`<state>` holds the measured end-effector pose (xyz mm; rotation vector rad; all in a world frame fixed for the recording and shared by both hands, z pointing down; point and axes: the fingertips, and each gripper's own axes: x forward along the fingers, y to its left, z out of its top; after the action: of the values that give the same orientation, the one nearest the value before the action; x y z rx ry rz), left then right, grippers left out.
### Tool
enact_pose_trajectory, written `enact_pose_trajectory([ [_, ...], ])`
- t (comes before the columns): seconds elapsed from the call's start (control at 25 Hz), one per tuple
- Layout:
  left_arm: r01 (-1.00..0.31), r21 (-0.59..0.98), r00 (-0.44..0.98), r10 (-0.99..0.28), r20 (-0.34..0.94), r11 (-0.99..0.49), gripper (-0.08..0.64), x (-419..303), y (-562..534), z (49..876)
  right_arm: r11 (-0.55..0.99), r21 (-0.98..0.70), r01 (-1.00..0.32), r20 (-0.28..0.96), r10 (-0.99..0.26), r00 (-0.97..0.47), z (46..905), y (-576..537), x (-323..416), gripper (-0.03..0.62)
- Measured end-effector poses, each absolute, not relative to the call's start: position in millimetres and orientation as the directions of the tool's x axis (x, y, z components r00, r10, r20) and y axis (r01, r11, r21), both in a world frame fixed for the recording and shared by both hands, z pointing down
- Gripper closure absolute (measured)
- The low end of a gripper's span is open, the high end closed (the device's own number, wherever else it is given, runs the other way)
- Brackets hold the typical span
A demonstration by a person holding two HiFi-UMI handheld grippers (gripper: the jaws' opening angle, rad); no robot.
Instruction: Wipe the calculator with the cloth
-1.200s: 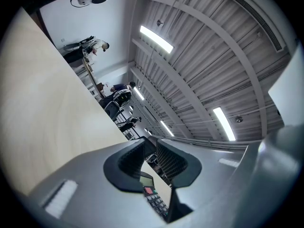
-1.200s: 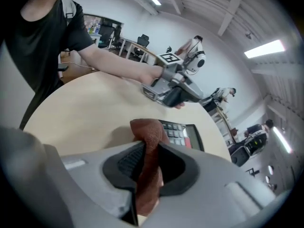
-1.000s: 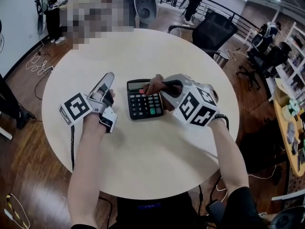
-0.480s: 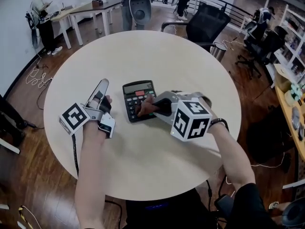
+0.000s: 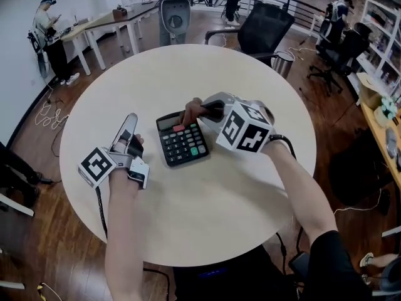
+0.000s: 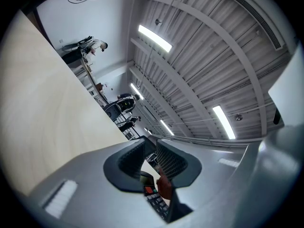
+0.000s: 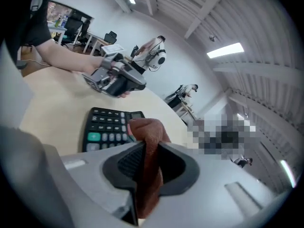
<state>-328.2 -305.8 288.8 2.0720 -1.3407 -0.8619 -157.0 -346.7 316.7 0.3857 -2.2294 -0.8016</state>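
While cloth (image 5: 192, 111) overlaps calculator (image 5: 183, 146), table (image 5: 219, 74) edges lie far.

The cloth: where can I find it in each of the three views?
Head view: the cloth at the calculator's top edge, centre of the picture.
Left gripper view: a small brown patch low in the middle, past the jaws.
Right gripper view: centre, pinched between the jaws.
Shared landmark: the calculator.

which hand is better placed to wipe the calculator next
Right. The right gripper clamps the cloth over the calculator's far end; the left gripper is shut, empty, off to the side.
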Motion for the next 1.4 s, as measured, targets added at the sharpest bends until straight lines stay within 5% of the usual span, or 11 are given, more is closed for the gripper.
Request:
enact_pose_trajectory([
  [0.64, -0.643, 0.633, 0.393, -0.895, -0.210, -0.431, 0.500, -302.2, -301.8, 279.1, 0.741, 0.591, 0.319, 0.710, -0.291, -0.641, 372.8, -214.6, -111.2, 0.525],
  [0.84, -0.708, 0.563, 0.517, -0.856, 0.002, -0.426, 0.480, -282.2, -316.3, 303.2, 0.785, 0.614, 0.086, 0.549, -0.345, -0.761, 337.1, -202.1, -73.4, 0.525],
  [1.08, -0.713, 0.489, 0.678, -0.673, 0.296, -0.503, 0.266, -259.9, -340.2, 328.3, 0.902, 0.401, -0.161, 0.188, -0.253, -0.949, 290.7, -191.9, -64.3, 0.525],
  [1.4, -0.645, 0.469, 0.759, -0.433, 0.487, -0.604, 0.288, -228.9, -355.7, 352.8, 0.936, 0.254, -0.243, 0.111, -0.278, -0.954, 280.3, -207.5, -43.9, 0.525],
])
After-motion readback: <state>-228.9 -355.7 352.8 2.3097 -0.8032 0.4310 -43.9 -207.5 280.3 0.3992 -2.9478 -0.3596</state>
